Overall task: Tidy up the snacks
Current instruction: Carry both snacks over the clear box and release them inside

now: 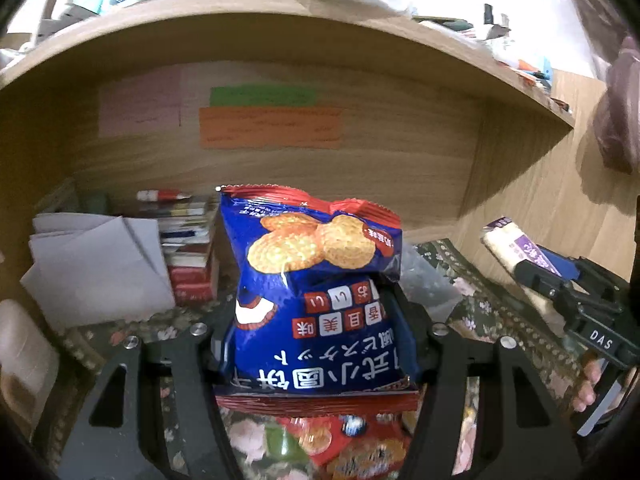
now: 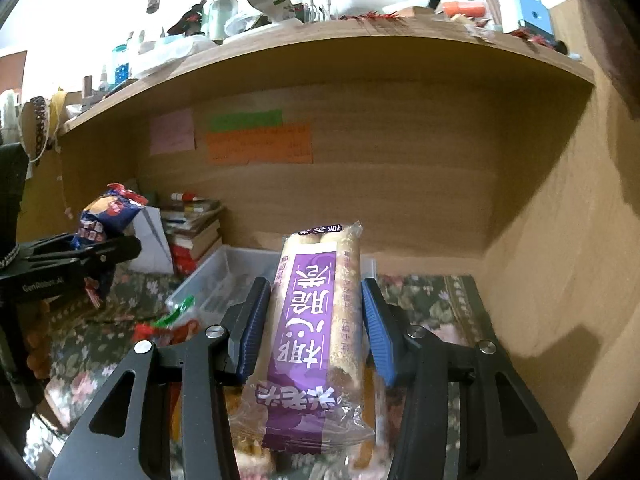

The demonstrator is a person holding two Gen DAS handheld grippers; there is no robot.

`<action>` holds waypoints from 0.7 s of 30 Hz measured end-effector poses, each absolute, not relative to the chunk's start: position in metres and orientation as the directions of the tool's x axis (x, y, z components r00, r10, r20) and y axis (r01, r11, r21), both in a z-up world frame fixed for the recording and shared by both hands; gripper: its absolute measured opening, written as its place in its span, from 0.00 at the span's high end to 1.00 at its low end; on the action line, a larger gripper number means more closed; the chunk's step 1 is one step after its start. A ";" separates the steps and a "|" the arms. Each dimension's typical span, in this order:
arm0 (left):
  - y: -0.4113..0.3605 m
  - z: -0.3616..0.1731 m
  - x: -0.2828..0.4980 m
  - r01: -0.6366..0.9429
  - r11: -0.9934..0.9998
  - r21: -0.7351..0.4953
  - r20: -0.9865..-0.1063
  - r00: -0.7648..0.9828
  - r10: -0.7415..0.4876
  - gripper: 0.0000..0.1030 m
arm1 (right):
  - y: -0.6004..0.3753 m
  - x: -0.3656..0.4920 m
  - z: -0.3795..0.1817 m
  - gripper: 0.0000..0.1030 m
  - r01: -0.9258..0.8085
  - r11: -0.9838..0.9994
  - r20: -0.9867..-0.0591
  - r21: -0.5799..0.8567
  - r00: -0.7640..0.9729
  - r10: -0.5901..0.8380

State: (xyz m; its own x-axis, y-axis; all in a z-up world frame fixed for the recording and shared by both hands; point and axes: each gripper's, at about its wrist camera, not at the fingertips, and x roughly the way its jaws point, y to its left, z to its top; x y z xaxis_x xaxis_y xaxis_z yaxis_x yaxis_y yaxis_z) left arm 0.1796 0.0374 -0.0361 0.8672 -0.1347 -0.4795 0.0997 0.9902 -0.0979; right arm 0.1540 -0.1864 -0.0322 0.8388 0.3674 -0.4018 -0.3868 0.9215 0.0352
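My left gripper (image 1: pixel 316 344) is shut on a blue biscuit bag (image 1: pixel 316 280) with a red top edge, held above the flowered tablecloth (image 1: pixel 472 276). It also shows at the left of the right wrist view (image 2: pixel 104 220). My right gripper (image 2: pixel 316 312) is shut on a long purple-labelled rice cracker pack (image 2: pixel 316 320), held upright; the pack shows at the right of the left wrist view (image 1: pixel 516 248). A clear plastic bin (image 2: pixel 216 280) sits on the cloth behind the right gripper. More red and green snack packets (image 2: pixel 172 324) lie beside it.
A wooden shelf alcove (image 2: pixel 400 184) with coloured paper notes surrounds the table. A stack of books (image 2: pixel 192 228) and a white folded paper (image 1: pixel 100 264) stand at the back left. The top shelf (image 2: pixel 320 36) carries bottles and clutter. The wooden side wall (image 2: pixel 560 260) is close on the right.
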 end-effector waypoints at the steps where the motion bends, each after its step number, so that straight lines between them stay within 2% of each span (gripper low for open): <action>1: 0.037 -0.036 0.187 0.103 0.989 -0.104 -0.488 0.862 -0.141 0.40 | -0.185 0.159 -0.031 0.58 -0.391 0.920 -0.404 0.037 0.836 0.372; 9: 0.042 -0.058 0.252 0.107 0.986 -0.128 -0.582 0.797 -0.162 0.40 | -0.169 0.209 -0.035 0.58 -0.407 0.913 -0.443 0.032 0.813 0.379; 15: 0.037 -0.083 0.289 0.103 0.991 -0.090 -0.655 0.743 -0.137 0.40 | -0.156 0.246 -0.050 0.58 -0.420 0.907 -0.510 0.032 0.773 0.376; 21: 0.036 -0.095 0.312 0.112 0.990 -0.085 -0.688 0.712 -0.140 0.40 | -0.134 0.275 -0.067 0.58 -0.447 0.894 -0.590 0.018 0.717 0.371</action>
